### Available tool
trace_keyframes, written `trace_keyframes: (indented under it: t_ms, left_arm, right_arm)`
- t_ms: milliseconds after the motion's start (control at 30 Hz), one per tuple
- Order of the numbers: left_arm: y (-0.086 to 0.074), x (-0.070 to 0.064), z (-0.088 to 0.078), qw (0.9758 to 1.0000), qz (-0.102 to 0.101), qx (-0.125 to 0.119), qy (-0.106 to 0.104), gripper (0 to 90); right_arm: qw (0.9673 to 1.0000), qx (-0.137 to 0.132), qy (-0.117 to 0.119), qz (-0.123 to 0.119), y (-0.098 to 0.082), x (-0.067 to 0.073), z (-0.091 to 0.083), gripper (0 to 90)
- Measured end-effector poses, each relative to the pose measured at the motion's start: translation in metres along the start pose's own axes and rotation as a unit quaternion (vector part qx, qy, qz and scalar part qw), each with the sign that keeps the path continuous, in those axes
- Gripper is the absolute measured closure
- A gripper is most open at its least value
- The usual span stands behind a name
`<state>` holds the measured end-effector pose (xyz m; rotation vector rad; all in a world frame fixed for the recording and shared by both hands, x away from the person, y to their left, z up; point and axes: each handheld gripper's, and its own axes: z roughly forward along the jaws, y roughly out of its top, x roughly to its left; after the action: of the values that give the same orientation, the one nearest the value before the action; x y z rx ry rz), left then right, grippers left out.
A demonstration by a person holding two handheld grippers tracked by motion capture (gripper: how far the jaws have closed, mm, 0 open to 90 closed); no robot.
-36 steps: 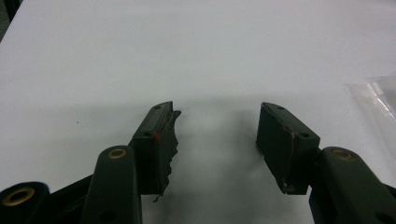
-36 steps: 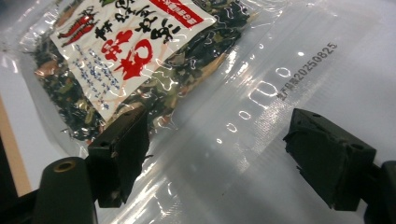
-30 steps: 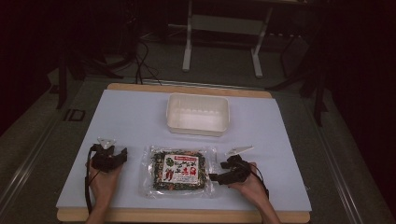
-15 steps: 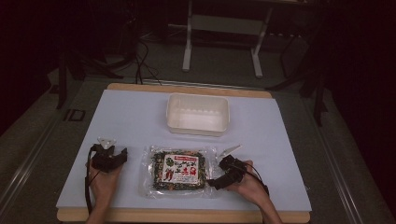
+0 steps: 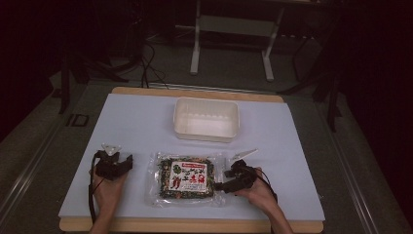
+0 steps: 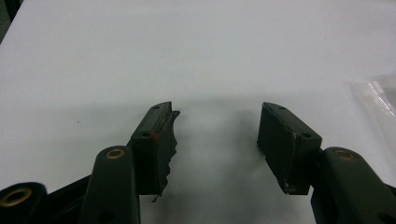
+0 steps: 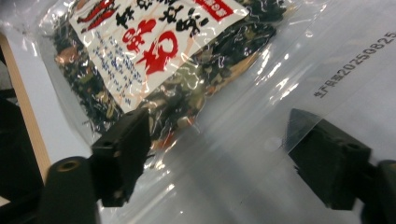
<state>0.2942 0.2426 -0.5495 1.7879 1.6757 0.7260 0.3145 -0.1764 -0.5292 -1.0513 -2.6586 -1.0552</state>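
A clear plastic bag (image 5: pixel 187 178) of dark dried food with a red and white label lies flat near the table's front edge. My right gripper (image 5: pixel 220 185) is low at the bag's right edge, pointing left. In the right gripper view the bag (image 7: pixel 154 46) runs under my right gripper (image 7: pixel 219 135). Its jaws have just been closing. They stand wide apart astride the bag's clear margin, and the pads do not press on it. My left gripper (image 5: pixel 128 160) rests left of the bag. In the left gripper view my left gripper (image 6: pixel 217 126) is open over bare table.
A white rectangular tub (image 5: pixel 207 119) stands empty behind the bag, at the middle of the white table (image 5: pixel 136 122). The table's wooden front edge runs just behind both hands. Dark floor, cables and a stand's legs lie beyond the far edge.
My right gripper has turned a little and edged left onto the bag's right margin. The left gripper and the bag have not moved.
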Motion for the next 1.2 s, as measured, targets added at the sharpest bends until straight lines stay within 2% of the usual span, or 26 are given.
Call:
trace_keyframes:
  t_ms: [33,200,333,700,833,1200]
  left_arm:
    - [0.0,0.0,0.0,1.0,-0.002,-0.001,0.0,45.6]
    - [0.0,0.0,0.0,1.0,0.0,-0.001,0.0,45.6]
    - [0.0,0.0,0.0,1.0,0.001,-0.001,0.001,45.6]
    - [0.0,0.0,0.0,1.0,0.0,-0.001,0.001,45.6]
    - [-0.001,0.0,0.0,1.0,0.0,-0.001,0.001,45.6]
    - [-0.001,0.0,0.0,1.0,-0.001,-0.002,0.0,45.6]
  right_arm:
    - [1.0,-0.006,0.002,0.007,0.001,-0.001,0.001,35.3]
    - [0.9994,-0.019,0.005,0.029,0.001,-0.007,0.002,48.1]
    - [0.9992,-0.025,-0.004,0.031,0.002,-0.007,0.004,56.6]
    - [0.9965,-0.038,0.011,0.073,0.002,-0.013,0.005,70.9]
    - [0.9957,-0.039,0.005,0.084,0.002,-0.014,0.005,78.1]
    - [0.9968,-0.032,-0.006,0.073,0.011,-0.01,0.003,84.2]
